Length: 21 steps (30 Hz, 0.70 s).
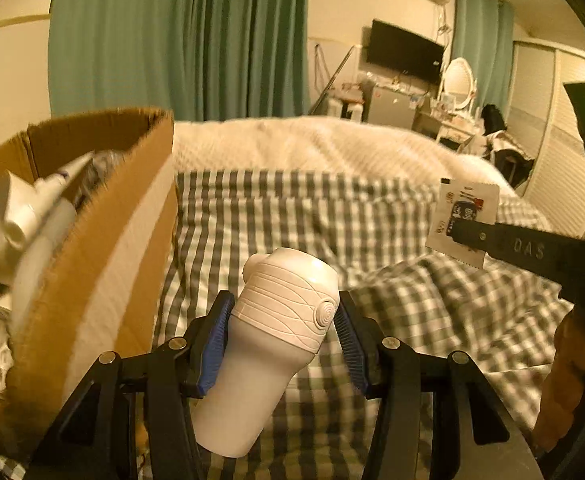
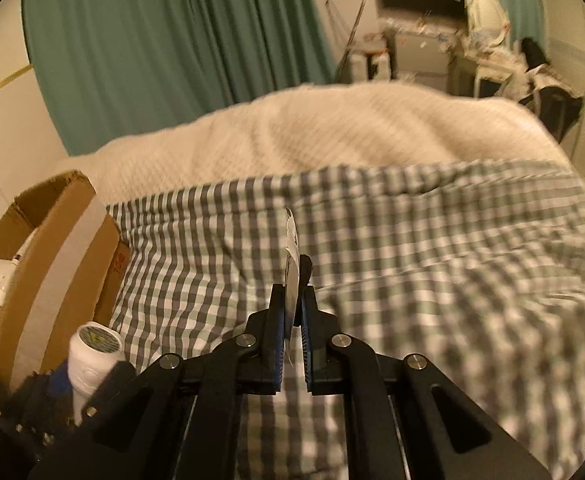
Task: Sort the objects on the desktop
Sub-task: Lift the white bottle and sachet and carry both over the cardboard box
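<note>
Left gripper (image 1: pixel 282 334): clamped on white bottle (image 1: pixel 268 344), just right of cardboard box (image 1: pixel 104 248).
Right gripper (image 2: pixel 292 316): pinching flat sachet (image 2: pixel 291 258) edge-on.

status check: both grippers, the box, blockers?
Left gripper shut on white bottle. Right gripper shut on sachet. Cardboard box left, part-filled. No blockers seen.

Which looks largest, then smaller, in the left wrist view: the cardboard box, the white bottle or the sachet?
1. Cardboard box, by far the largest.
2. White bottle, though it sits nearest the camera, which inflates it.
3. Sachet, smallest; it is farther off, so its true size against the bottle is unsure.
</note>
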Each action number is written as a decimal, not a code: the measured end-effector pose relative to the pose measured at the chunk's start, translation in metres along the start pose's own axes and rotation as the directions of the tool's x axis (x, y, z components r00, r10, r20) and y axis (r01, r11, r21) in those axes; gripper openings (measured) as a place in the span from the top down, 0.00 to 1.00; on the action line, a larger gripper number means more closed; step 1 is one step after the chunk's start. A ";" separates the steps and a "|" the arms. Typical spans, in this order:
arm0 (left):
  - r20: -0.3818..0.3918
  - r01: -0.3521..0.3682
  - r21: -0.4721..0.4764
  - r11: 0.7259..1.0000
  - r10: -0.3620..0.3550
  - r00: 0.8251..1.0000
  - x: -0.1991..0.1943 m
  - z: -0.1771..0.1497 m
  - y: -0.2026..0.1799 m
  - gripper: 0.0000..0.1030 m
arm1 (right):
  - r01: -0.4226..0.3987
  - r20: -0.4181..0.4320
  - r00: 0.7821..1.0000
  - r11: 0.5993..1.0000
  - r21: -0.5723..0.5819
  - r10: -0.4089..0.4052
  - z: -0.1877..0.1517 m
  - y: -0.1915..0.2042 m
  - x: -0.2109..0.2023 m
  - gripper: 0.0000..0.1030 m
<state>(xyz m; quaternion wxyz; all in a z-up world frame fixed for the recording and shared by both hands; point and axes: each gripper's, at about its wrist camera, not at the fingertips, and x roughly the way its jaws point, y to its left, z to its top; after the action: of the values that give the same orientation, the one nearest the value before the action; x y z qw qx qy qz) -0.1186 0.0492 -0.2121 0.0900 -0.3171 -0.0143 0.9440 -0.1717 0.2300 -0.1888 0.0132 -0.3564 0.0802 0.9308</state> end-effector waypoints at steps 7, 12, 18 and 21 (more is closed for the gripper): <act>0.098 0.039 0.028 0.999 -0.042 0.994 -0.046 0.016 -0.005 0.49 | 0.065 0.144 0.987 0.998 0.007 -0.066 -0.005 0.006 -0.051 0.93; 0.185 0.055 0.056 0.997 -0.064 0.981 -0.081 0.028 -0.006 0.49 | 0.087 0.239 0.967 0.996 0.008 -0.086 -0.002 0.013 -0.087 0.93; 0.280 0.060 0.100 0.993 -0.086 0.956 -0.114 0.044 0.001 0.49 | 0.080 0.330 0.941 0.997 -0.002 -0.074 0.002 0.030 -0.126 0.93; 0.320 0.044 0.132 0.990 -0.084 0.944 -0.126 0.049 0.005 0.49 | 0.114 0.373 0.921 0.993 0.011 -0.110 0.001 0.038 -0.138 0.93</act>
<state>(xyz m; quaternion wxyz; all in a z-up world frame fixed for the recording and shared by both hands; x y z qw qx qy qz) -0.0500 0.0231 -0.0987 0.1365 -0.1506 0.0191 0.9789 -0.0722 0.1974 -0.0908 0.0794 -0.1774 0.0507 0.9796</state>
